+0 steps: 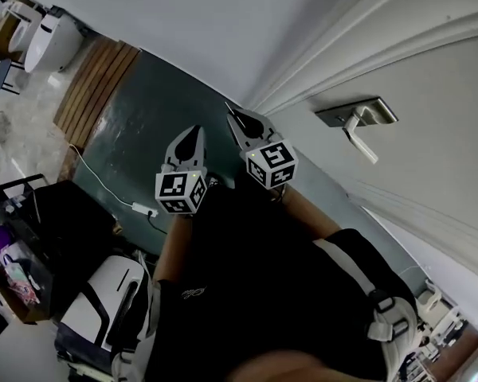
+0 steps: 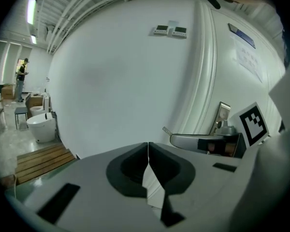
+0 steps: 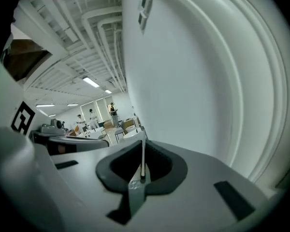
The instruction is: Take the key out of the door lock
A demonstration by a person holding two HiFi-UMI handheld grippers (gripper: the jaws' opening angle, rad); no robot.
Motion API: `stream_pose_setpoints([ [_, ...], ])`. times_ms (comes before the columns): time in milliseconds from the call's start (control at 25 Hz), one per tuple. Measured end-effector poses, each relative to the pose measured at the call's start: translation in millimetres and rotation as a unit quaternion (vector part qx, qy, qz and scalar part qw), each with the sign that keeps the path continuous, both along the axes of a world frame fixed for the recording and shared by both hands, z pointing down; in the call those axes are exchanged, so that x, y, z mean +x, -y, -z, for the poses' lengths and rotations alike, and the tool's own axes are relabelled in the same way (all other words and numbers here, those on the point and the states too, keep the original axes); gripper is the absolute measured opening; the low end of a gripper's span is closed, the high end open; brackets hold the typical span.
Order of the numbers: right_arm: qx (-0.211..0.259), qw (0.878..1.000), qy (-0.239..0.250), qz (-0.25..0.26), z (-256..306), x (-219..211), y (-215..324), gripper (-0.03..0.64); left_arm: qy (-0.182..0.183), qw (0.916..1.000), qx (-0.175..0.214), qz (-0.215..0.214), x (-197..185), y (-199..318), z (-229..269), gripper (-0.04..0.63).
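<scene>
Head view: the left claw (image 1: 196, 132) and right claw (image 1: 234, 114) are hovering left of the door handle (image 1: 360, 127), well apart from it, over open floor (image 1: 143, 126). Left gripper view: the left claw is sitting pressed together, empty, left of the handle. Right gripper view: the right claw is pinching the key (image 3: 143, 161) edge-on, narrowly.

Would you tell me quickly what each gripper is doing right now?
Left gripper: closed, empty.
Right gripper: closed on a thin pale metal strip, probably the key.
</scene>
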State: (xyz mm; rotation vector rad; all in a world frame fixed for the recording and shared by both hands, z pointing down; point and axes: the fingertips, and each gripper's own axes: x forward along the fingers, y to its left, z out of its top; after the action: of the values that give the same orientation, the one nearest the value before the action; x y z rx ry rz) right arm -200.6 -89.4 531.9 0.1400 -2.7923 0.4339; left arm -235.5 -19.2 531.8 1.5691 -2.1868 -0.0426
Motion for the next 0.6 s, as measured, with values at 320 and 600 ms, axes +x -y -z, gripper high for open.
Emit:
stream_pose_setpoints([
  [320, 0.057, 0.993, 0.027, 0.096, 35, -40, -38, 0.031, 0.015, 0.9966, 0.016, 0.079, -26, -32, 23, 0.025],
  [600, 0.107, 0.982, 0.089, 0.126, 99, -73, -48, 0.031, 0.088, 0.9848, 0.059, 0.138, -60, -52, 88, 0.025],
])
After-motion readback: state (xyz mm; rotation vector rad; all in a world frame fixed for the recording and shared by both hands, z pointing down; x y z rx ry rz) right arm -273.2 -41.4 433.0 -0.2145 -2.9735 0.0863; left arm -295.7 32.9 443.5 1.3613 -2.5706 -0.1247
